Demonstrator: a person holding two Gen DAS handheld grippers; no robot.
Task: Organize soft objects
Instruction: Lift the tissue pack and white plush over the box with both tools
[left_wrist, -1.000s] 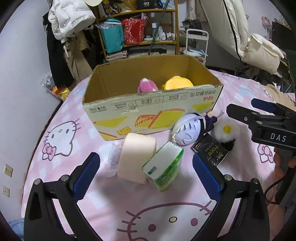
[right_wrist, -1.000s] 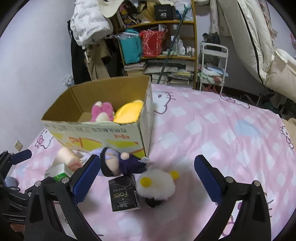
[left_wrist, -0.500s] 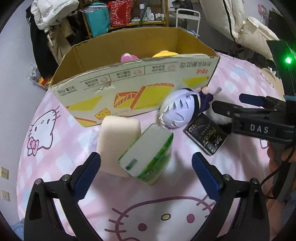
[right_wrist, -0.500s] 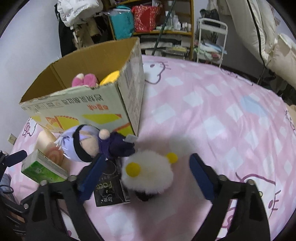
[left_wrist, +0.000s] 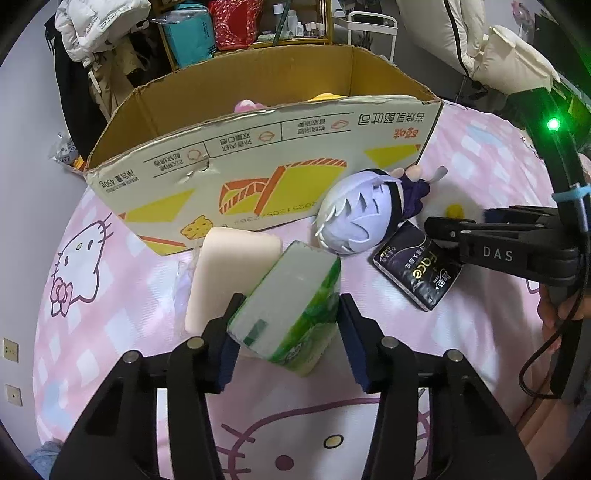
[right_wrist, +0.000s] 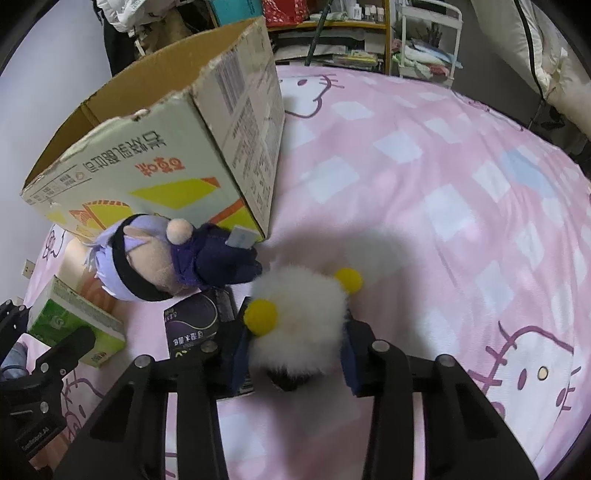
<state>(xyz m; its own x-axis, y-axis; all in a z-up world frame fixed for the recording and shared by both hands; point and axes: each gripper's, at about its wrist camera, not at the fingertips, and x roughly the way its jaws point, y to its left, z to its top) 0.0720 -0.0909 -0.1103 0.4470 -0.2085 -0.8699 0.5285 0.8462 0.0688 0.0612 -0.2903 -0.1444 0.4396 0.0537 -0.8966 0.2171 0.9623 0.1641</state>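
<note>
On the pink bedspread (left_wrist: 110, 325), left gripper (left_wrist: 286, 332) closing with green tissue pack (left_wrist: 291, 306) between its pads, right gripper (right_wrist: 295, 350) closing around white fluffy plush (right_wrist: 299, 317), both gripped

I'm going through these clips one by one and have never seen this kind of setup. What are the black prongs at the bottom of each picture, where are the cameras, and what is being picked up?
There is no robot here. A person holds a two-fingered tool in each hand, and a wide-angle camera on each tool looks forward along its fingers, so the black prongs are the tool itself.

In the left view, the left tool is closing around a green tissue pack, which sits between its blue pads. In the right view, the right tool is closing around a white fluffy toy with yellow pompoms.

Everything lies on a pink checked bedspread. Nearby are a cardboard box with toys already inside, a purple-haired doll, a black tissue pack and a cream sponge.
</note>
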